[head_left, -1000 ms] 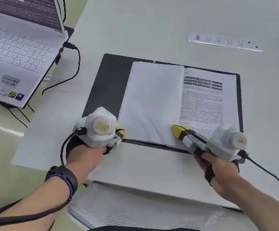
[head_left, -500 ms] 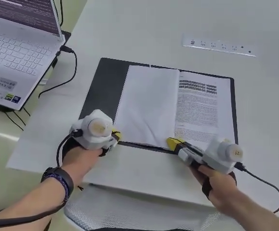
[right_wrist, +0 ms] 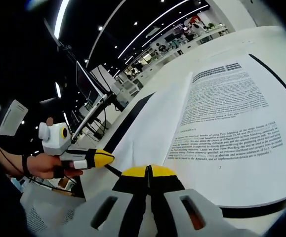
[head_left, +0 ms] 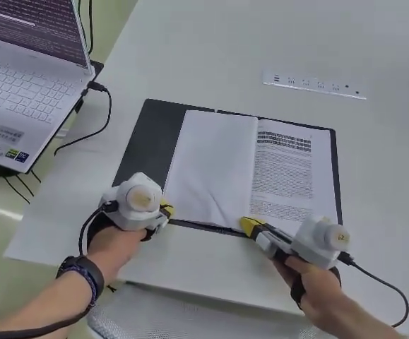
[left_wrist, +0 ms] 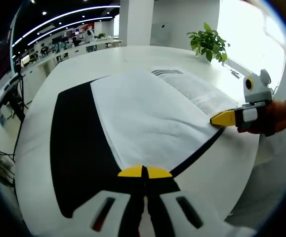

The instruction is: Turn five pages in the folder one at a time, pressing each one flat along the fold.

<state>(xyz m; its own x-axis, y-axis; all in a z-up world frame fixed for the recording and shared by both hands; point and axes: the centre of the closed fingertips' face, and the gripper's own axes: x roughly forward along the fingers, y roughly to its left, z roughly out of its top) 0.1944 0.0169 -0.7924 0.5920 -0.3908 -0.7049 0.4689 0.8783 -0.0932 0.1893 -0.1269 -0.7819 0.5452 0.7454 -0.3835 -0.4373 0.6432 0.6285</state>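
Note:
The black folder [head_left: 147,141] lies open on the white table. Its left page [head_left: 211,166] is blank and slightly rippled, its right page [head_left: 289,176] is printed. My left gripper [head_left: 165,210] is shut on nothing, its yellow tips at the folder's near edge by the blank page's lower left corner. My right gripper [head_left: 248,224] is also shut on nothing, with its tips at the near end of the fold. In the left gripper view the shut left gripper [left_wrist: 144,172] hangs over the folder [left_wrist: 73,143], and the right gripper [left_wrist: 224,118] touches the page edge. The right gripper view shows the right gripper [right_wrist: 147,171] shut before the printed page [right_wrist: 226,113].
An open laptop [head_left: 20,78] stands at the far left with cables [head_left: 98,120] running toward the folder. A white power strip [head_left: 313,83] lies beyond the folder. A mesh chair seat [head_left: 155,318] sits below the table's near edge.
My right gripper has slid back along the fold from on the page to its near end. The left gripper stays by the folder's near edge. The head camera has shifted.

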